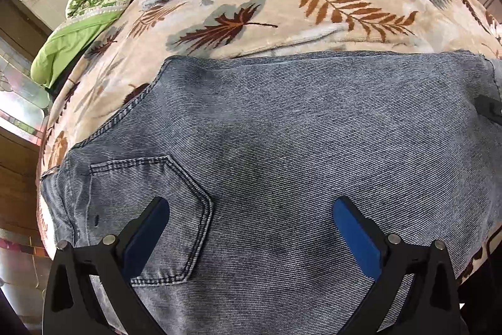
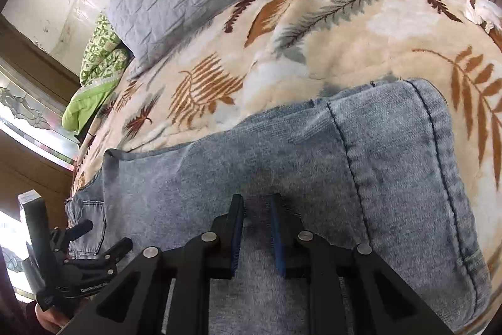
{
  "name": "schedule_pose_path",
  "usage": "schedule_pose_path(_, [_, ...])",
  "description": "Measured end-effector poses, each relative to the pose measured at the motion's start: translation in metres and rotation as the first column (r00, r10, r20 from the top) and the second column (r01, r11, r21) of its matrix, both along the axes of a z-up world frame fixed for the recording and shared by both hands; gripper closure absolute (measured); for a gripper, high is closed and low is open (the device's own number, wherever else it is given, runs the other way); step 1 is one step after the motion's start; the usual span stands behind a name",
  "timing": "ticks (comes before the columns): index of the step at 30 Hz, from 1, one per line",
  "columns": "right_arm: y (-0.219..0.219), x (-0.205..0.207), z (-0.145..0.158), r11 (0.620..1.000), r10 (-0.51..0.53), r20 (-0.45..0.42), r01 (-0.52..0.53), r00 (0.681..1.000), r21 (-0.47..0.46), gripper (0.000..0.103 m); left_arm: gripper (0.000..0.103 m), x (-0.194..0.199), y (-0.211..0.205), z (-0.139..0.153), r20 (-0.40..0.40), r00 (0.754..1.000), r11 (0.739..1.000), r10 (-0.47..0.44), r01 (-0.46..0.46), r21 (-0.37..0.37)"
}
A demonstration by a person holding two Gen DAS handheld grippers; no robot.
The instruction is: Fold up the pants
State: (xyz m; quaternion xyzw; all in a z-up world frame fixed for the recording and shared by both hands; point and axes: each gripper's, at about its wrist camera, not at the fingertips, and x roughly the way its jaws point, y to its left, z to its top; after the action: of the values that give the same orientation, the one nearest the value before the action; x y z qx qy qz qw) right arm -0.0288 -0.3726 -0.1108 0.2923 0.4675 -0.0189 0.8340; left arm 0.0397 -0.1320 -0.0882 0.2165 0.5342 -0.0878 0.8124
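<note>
Below and ahead of both grippers, the pants [image 1: 282,131] lie spread flat on a leaf-print blanket [image 1: 251,21], denim doubled over so a back pocket [image 1: 150,209] shows. The left gripper [image 1: 251,228] hovers with its jaws wide apart, the pocket just under its left finger, nothing between the pads. To its right, the right gripper [image 2: 257,231] has its jaws drawn nearly together; no cloth seems pinched, though the fingertips sit close over the fabric. Beyond its tips the hemmed leg end [image 2: 408,162] curls over. The risk, as I judge it: a closed gripper dragged across would bunch the layers, and a one-layer pinch would skew the fold.
</note>
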Motion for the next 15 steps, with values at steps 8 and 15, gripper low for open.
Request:
schedule_pose_path(8, [0.0003, 0.0054, -0.0022, 1.000, -0.007, -0.001, 0.007, 1.000, -0.016, 0.083, 0.000, 0.0005, 0.0027, -0.0006, -0.004, 1.000, 1.000, -0.004, 0.004, -0.021])
schedule_pose_path(15, [0.0010, 0.0026, 0.0045, 1.000, 0.001, 0.013, -0.001, 1.000, -0.025, 0.083, 0.000, -0.0004, 0.0004, -0.0003, -0.001, 1.000, 1.000, -0.002, 0.002, -0.001])
